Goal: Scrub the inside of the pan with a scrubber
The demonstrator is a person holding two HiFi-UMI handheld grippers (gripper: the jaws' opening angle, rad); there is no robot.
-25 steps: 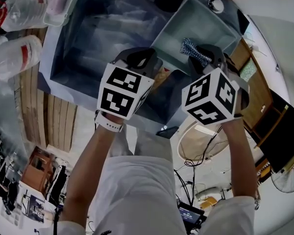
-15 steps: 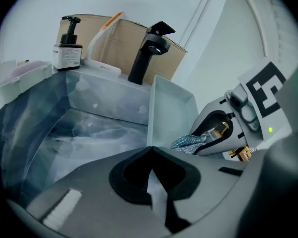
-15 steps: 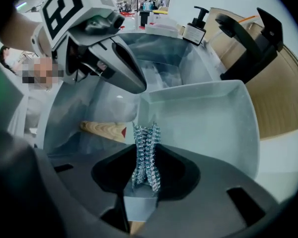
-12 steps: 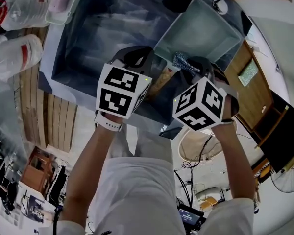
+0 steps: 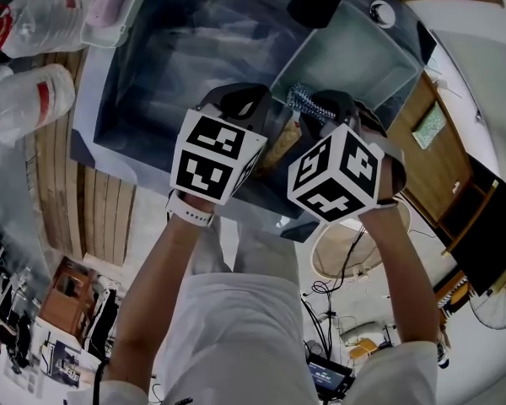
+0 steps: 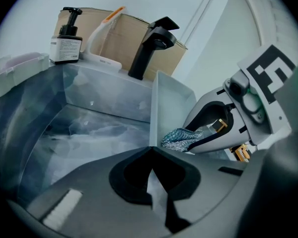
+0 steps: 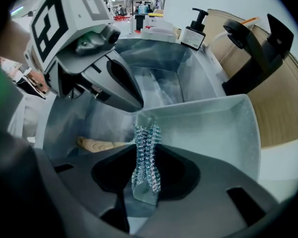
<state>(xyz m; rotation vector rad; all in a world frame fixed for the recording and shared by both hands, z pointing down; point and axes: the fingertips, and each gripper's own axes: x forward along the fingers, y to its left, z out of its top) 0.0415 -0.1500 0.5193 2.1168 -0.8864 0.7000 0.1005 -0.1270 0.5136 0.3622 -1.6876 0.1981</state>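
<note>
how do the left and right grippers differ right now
The right gripper is clamped on a metal scrubber; the left gripper has its jaws together, with no scrubber. The right gripper is at the paler, smaller sink compartment, the left gripper at the darker, larger compartment. Both sit side by side.

I record a sink; a pump bottle and black faucet stand on its back rim, a pale pan inside.
</note>
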